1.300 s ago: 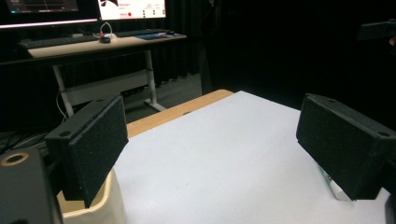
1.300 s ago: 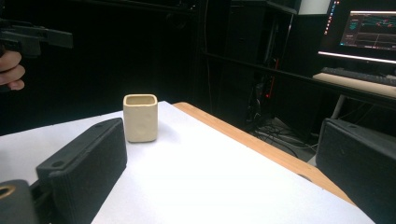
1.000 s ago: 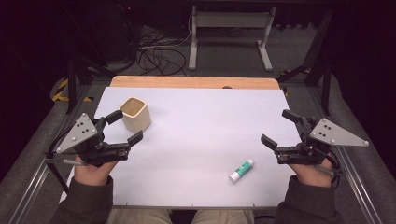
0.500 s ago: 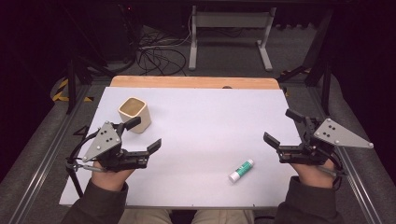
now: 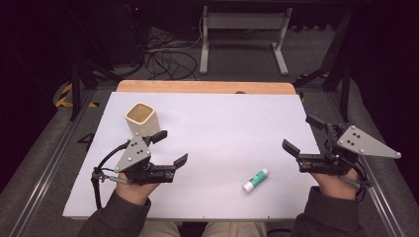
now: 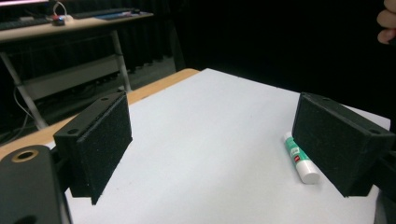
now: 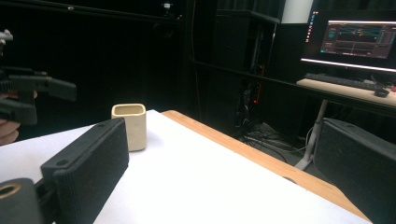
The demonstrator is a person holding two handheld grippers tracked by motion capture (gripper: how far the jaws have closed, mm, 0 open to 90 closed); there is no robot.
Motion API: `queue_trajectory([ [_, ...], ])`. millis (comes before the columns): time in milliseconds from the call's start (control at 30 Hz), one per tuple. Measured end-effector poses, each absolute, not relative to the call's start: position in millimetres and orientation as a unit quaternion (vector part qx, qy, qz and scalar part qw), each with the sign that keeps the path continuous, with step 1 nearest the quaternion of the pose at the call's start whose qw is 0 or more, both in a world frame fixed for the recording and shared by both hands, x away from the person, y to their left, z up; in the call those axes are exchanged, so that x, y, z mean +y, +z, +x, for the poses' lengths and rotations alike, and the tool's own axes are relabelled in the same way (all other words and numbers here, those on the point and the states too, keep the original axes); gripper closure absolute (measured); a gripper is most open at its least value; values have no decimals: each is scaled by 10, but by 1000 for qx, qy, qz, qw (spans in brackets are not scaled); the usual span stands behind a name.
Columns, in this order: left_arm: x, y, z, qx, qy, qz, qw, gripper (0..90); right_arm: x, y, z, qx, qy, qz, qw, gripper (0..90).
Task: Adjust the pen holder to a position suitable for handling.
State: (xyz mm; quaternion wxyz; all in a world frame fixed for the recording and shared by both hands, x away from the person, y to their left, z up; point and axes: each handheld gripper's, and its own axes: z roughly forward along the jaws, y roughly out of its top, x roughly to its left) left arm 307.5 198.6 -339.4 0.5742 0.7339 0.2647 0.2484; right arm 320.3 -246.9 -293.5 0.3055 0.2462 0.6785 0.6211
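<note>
A cream square cup (image 5: 142, 118) stands upright at the back left of the white table top (image 5: 222, 123); the right gripper view has the cup (image 7: 129, 126) too. A white glue stick with a green label (image 5: 255, 180) lies near the front, right of centre. My left gripper (image 5: 170, 148) hovers just in front of the cup, open and empty, jaws pointing right. Along its jaws (image 6: 212, 144) the glue stick (image 6: 299, 156) lies farther off by the right jaw. My right gripper (image 5: 304, 134) is open and empty at the right edge, pointing left (image 7: 224, 168).
A wooden strip (image 5: 205, 87) borders the table's far edge. Metal rails (image 5: 44, 168) run along both sides. Beyond lie floor cables (image 5: 163, 54) and a stand's legs (image 5: 242, 44). A desk with a lit monitor (image 7: 355, 39) is in the background.
My left gripper has moved right and toward the table's middle, sinking a little, from beside the cup's left to in front of it. The right gripper has stayed put.
</note>
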Motion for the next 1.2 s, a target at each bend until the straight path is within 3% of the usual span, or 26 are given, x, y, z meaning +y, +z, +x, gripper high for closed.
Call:
queue_trajectory([
  [1200,1311,-3850,3131,231,200,785,539,135,-2468,-2930,3187,680,614,251,313,56],
])
